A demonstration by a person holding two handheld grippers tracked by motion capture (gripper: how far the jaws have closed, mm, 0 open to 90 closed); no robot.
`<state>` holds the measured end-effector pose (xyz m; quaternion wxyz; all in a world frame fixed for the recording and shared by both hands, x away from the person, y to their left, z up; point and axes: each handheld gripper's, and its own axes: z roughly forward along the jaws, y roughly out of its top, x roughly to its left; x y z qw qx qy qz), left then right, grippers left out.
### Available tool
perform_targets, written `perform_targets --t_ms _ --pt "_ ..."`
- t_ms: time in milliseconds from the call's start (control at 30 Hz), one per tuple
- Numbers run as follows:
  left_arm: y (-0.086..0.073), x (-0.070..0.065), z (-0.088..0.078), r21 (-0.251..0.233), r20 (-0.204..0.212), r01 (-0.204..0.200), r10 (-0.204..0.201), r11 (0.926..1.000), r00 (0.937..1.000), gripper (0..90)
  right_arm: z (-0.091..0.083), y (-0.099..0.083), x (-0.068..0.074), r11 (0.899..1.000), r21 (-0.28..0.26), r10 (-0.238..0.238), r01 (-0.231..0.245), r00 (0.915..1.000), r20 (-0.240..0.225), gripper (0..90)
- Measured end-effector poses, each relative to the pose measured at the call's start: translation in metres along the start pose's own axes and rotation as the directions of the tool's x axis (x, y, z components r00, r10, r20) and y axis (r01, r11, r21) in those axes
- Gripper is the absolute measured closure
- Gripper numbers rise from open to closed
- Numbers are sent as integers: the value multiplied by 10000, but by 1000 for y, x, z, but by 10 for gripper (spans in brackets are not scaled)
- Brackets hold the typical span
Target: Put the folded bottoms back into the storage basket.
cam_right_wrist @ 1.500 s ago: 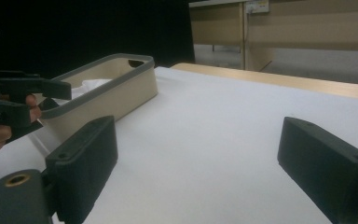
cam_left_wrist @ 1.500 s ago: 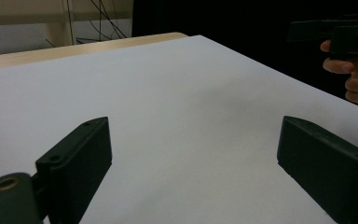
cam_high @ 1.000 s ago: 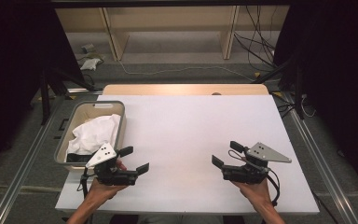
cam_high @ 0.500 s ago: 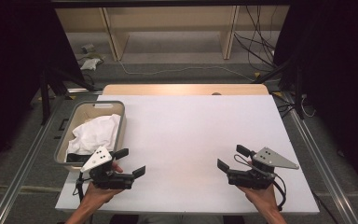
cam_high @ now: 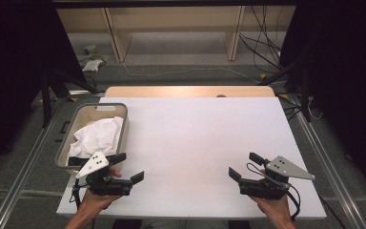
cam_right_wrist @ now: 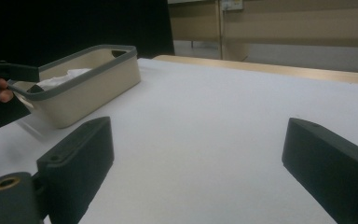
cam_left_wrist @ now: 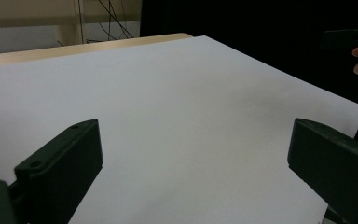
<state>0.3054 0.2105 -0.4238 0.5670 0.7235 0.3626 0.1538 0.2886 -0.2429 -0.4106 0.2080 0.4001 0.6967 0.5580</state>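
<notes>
Both grippers hover low over the white table top (cam_high: pixel 190 138) near its front edge, each held in a person's hand. My left gripper (cam_high: pixel 129 168) is at the front left, just before the bin, and points right. Its jaws have just been opening and stand open with nothing between them, as the left gripper view (cam_left_wrist: pixel 193 140) shows over bare table. My right gripper (cam_high: pixel 245 166) is at the front right and points left. It is open with only bare table between its jaws (cam_right_wrist: pixel 198 135).
A beige bin with a grey rim (cam_high: pixel 100 106) stands at the table's left edge and holds crumpled white cloth (cam_high: pixel 97 138). The bin (cam_right_wrist: pixel 93 70) is far left in the right gripper view. A wooden strip (cam_high: pixel 190 91) borders the far edge.
My right gripper has drifted right and nearer the front edge. My left gripper has barely shifted, and its jaws stand a little wider.
</notes>
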Motion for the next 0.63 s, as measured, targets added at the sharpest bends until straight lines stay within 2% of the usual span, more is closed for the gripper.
perform_targets --t_ms 300,633 --pt "-1 -2 4 174 -64 -170 171 9997 9998 0 0 1 0 10000 -41 -6 7 10000 8 92" --pt "0 -1 6 161 -269 -115 119 9998 9996 0 0 2 0 9999 -115 10 -9 10000 38 88"
